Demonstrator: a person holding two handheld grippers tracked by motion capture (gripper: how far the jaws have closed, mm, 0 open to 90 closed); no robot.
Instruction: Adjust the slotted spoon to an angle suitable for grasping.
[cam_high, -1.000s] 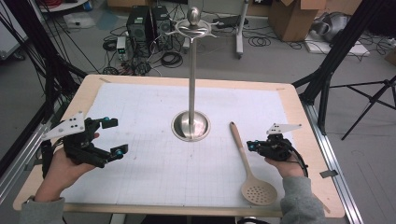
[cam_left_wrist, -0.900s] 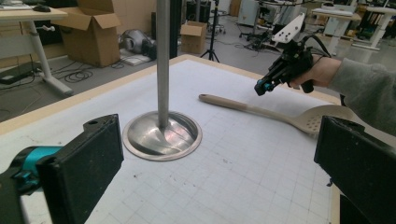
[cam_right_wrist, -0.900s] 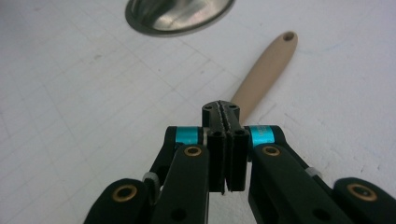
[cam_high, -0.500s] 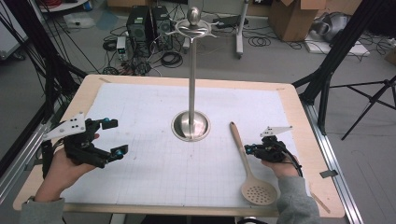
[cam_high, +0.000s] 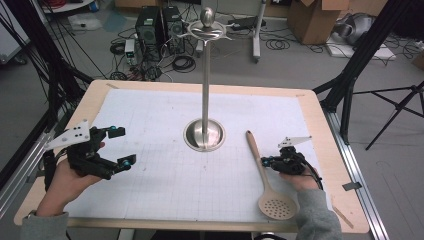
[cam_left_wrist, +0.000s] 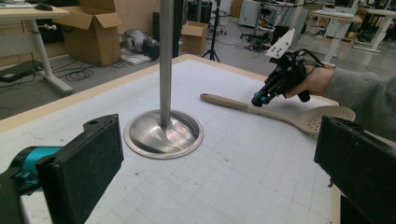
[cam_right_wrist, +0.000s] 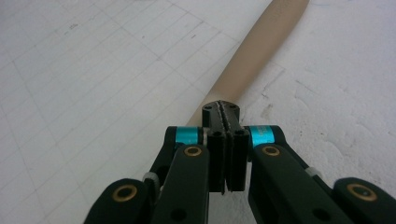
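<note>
**Right gripper closed over the spoon handle; left gripper idle and open**

Slotted spoon (cam_high: 265, 177) lies flat on the white gridded mat (cam_high: 165, 185), to the right of the metal stand (cam_high: 205, 125). Handle points toward the far side of the table, perforated bowl sits near the person's edge.

Right gripper (cam_high: 265, 161) is at the middle of the spoon's handle, coming in from the right. In the right gripper view its jaws are pressed together with no gap, tips directly over the tan handle (cam_right_wrist: 254, 51). Nothing is between the jaws. Cannot tell whether the tips touch the wood or sit just above it.

Left gripper (cam_high: 121, 146) is held over the left side of the mat, well apart from spoon and stand. Jaws stand wide apart, nothing between them. From its own camera the stand's round base (cam_left_wrist: 163, 133) sits ahead, the spoon beyond it.

Stand is upright at the centre of the mat.
</note>
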